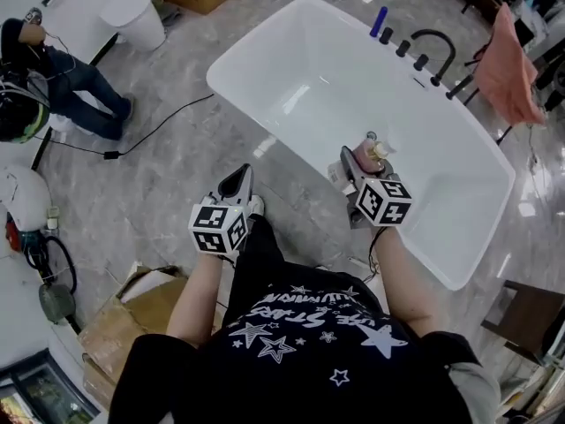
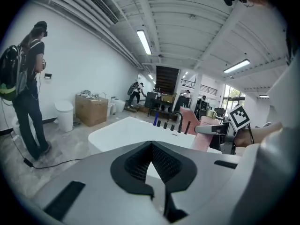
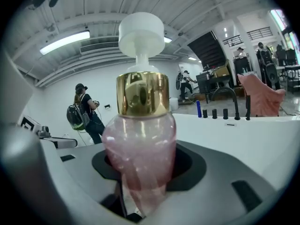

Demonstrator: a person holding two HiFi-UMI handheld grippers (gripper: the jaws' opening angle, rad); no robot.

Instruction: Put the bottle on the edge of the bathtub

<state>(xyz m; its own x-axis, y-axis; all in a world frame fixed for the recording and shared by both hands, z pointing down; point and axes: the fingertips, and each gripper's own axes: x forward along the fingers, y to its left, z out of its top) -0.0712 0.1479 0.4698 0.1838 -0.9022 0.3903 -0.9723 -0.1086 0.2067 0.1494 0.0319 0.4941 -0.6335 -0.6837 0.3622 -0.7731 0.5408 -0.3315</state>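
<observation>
A pink bottle (image 1: 369,155) with a gold collar and a white pump top stands upright in my right gripper (image 1: 357,162), whose jaws are shut on its body. It hangs just over the near rim of the white bathtub (image 1: 269,113). In the right gripper view the bottle (image 3: 140,149) fills the middle, clamped low between the jaws of the right gripper (image 3: 140,177), with the bathtub (image 3: 262,139) behind it. My left gripper (image 1: 238,182) is over the floor beside the tub, shut and empty. In the left gripper view the left gripper (image 2: 152,165) points at the bathtub (image 2: 122,135).
A black faucet (image 1: 433,47), black knobs and a blue bottle (image 1: 379,22) line the tub's far rim. A pink towel (image 1: 508,56) hangs at the far right. A person (image 1: 62,78), a toilet (image 1: 132,16), a floor cable (image 1: 150,135) and cardboard boxes (image 1: 132,316) lie to the left.
</observation>
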